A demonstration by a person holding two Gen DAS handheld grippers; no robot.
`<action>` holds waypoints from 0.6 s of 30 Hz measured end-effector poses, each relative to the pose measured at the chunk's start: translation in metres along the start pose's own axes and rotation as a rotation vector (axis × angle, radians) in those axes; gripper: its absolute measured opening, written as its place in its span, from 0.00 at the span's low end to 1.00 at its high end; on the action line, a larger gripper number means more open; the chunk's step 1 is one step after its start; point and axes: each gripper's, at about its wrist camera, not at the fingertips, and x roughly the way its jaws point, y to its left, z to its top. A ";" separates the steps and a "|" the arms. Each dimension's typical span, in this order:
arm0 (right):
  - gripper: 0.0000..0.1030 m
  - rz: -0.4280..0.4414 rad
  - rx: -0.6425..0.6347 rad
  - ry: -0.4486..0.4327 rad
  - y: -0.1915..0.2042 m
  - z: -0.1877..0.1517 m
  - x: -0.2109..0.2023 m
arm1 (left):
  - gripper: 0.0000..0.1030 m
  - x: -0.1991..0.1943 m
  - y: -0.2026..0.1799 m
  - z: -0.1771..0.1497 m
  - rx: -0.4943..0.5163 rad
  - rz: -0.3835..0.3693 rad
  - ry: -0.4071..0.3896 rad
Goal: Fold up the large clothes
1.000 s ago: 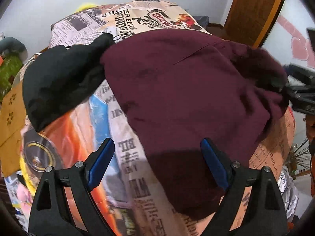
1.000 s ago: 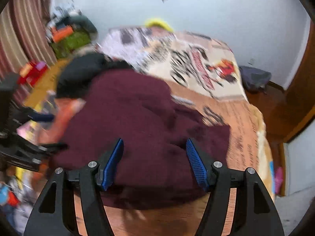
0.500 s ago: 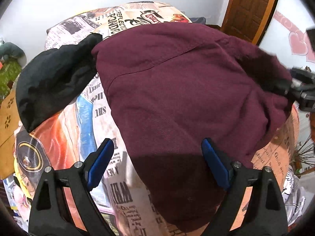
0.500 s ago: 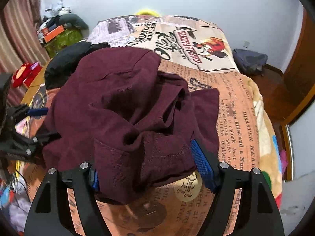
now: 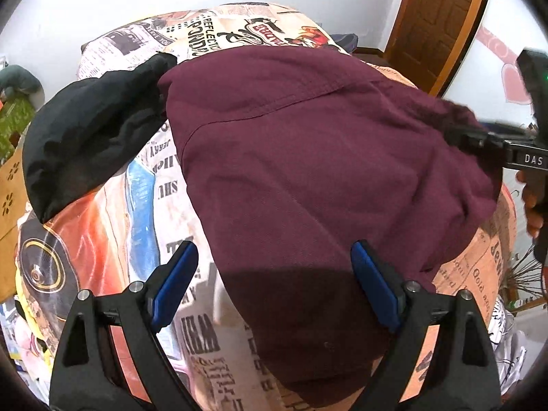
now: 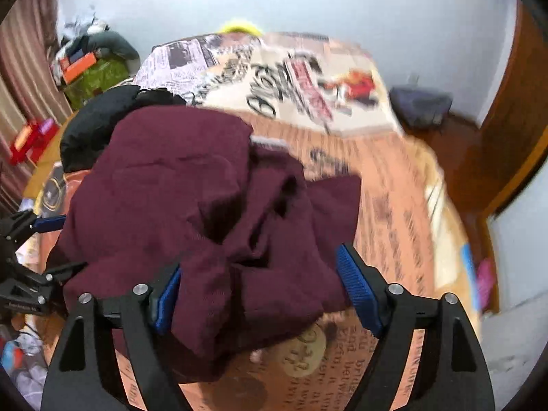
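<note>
A large maroon garment (image 5: 308, 157) lies spread on the bed with the newspaper-print cover (image 5: 144, 205). In the right wrist view the maroon garment (image 6: 205, 205) is bunched and creased. My left gripper (image 5: 274, 284) is open, its blue pads on either side of the garment's near edge. My right gripper (image 6: 257, 294) is open, with a fold of maroon cloth lying between its pads. The right gripper also shows at the far right of the left wrist view (image 5: 479, 140), at the garment's edge.
A black garment (image 5: 92, 126) lies on the bed at the left, touching the maroon one. A wooden door (image 5: 441, 17) stands at the back right. Clutter and a green box (image 6: 92, 75) sit by the striped curtain (image 6: 20, 68). A dark bag (image 6: 421, 102) lies on the floor.
The right gripper has pulled back slightly and its view is blurred with motion; the fold of maroon cloth still lies between its pads. The left gripper has shifted little.
</note>
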 end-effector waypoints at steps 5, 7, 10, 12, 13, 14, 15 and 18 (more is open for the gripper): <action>0.77 -0.005 0.017 0.025 0.009 0.004 -0.007 | 0.88 -0.006 -0.003 0.004 0.018 0.034 -0.017; 0.77 0.030 0.025 0.024 0.015 0.011 -0.015 | 0.88 -0.015 0.000 0.008 0.016 0.066 -0.048; 0.79 0.069 0.028 -0.011 0.021 0.021 -0.027 | 0.88 -0.025 0.013 0.017 -0.022 0.080 -0.083; 0.79 0.070 0.005 -0.026 0.027 0.030 -0.029 | 0.88 -0.027 0.025 0.024 -0.060 0.089 -0.089; 0.79 0.071 0.001 -0.023 0.028 0.033 -0.028 | 0.88 -0.026 0.032 0.027 -0.082 0.092 -0.084; 0.79 0.074 0.006 -0.014 0.028 0.036 -0.024 | 0.88 -0.023 0.040 0.030 -0.112 0.087 -0.073; 0.79 0.077 0.016 0.007 0.027 0.038 -0.019 | 0.88 -0.019 0.045 0.031 -0.136 0.074 -0.062; 0.79 0.067 0.039 0.087 0.017 0.040 0.002 | 0.88 -0.005 0.062 0.032 -0.232 -0.032 -0.009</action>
